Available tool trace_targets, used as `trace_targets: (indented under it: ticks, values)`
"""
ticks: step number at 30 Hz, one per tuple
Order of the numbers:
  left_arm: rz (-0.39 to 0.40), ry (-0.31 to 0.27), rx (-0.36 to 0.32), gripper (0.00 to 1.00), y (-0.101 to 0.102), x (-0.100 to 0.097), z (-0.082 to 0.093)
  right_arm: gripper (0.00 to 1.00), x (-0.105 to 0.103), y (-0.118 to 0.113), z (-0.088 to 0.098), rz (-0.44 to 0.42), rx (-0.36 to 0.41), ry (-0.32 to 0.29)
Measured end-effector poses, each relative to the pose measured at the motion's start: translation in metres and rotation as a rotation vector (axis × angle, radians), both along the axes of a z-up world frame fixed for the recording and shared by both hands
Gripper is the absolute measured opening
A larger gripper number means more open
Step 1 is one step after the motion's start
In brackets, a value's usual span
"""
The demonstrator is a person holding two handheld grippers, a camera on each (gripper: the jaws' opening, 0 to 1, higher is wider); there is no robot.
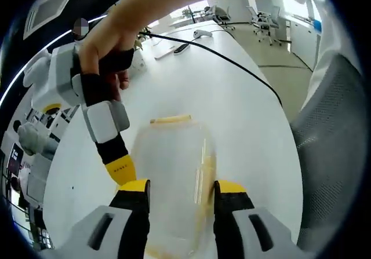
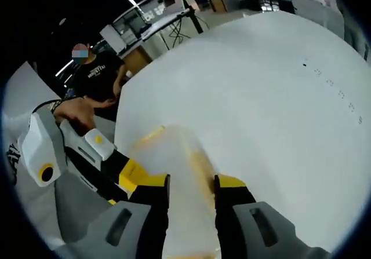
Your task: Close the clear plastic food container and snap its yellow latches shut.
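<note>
A clear plastic container (image 1: 174, 166) lies on the white table (image 1: 243, 114), its lid on and blurred. One yellow latch (image 1: 171, 119) runs along its far edge and another (image 1: 206, 169) down its right side. My left gripper (image 1: 182, 186) stands open, its yellow-tipped jaws straddling the container's near end. A hand holds my right gripper, whose yellow fingertip (image 1: 120, 167) rests at the container's left edge. In the right gripper view, my right gripper (image 2: 191, 182) is open over the container (image 2: 174, 154), with a yellow latch (image 2: 200, 163) between the jaws. The left gripper (image 2: 130, 172) comes in beside it.
A black cable (image 1: 232, 59) crosses the table behind the container, with small devices (image 1: 181, 48) at the far end. A grey chair back (image 1: 336, 154) stands close on the right. Office chairs (image 1: 264, 24) stand further off. A person in a black shirt (image 2: 98, 73) is at the table's far side.
</note>
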State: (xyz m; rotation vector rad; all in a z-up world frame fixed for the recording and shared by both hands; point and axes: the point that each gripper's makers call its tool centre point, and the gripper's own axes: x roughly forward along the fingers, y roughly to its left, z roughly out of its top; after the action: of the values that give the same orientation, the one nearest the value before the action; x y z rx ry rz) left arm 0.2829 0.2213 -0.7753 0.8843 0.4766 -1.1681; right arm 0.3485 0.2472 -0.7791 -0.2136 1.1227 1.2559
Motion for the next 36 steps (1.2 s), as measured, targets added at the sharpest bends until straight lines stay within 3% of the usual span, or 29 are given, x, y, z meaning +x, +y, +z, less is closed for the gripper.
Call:
trace_targets:
  ticks: [8,10,18,20,27,28,29,36]
  values:
    - [0.004,-0.019,0.024,0.34,-0.001,-0.002,-0.002,0.28,-0.003,0.000,-0.002,-0.001,-0.030,0.022]
    - [-0.030,-0.070,0.038,0.32,-0.001,-0.001,0.001,0.28,-0.003,0.001,-0.002,-0.003,-0.026,0.025]
    - [-0.024,-0.063,0.037,0.32,0.004,-0.003,0.004,0.27,0.000,0.001,-0.002,0.008,-0.016,0.031]
    - [-0.036,-0.089,0.045,0.32,0.004,-0.004,0.003,0.27,0.000,0.001,-0.003,0.018,-0.004,0.047]
    - [-0.040,-0.080,0.045,0.32,0.003,-0.003,0.001,0.26,0.001,0.002,-0.005,0.056,-0.011,0.110]
    - [-0.046,-0.076,0.043,0.32,0.002,-0.003,0.000,0.24,-0.010,-0.014,-0.008,0.096,-0.081,0.156]
    - [-0.048,-0.084,0.044,0.32,0.003,-0.004,-0.001,0.24,-0.002,-0.001,-0.006,0.069,-0.015,0.128]
    - [-0.046,-0.083,0.034,0.32,0.001,-0.005,-0.004,0.24,-0.001,-0.001,-0.007,0.084,-0.003,0.138]
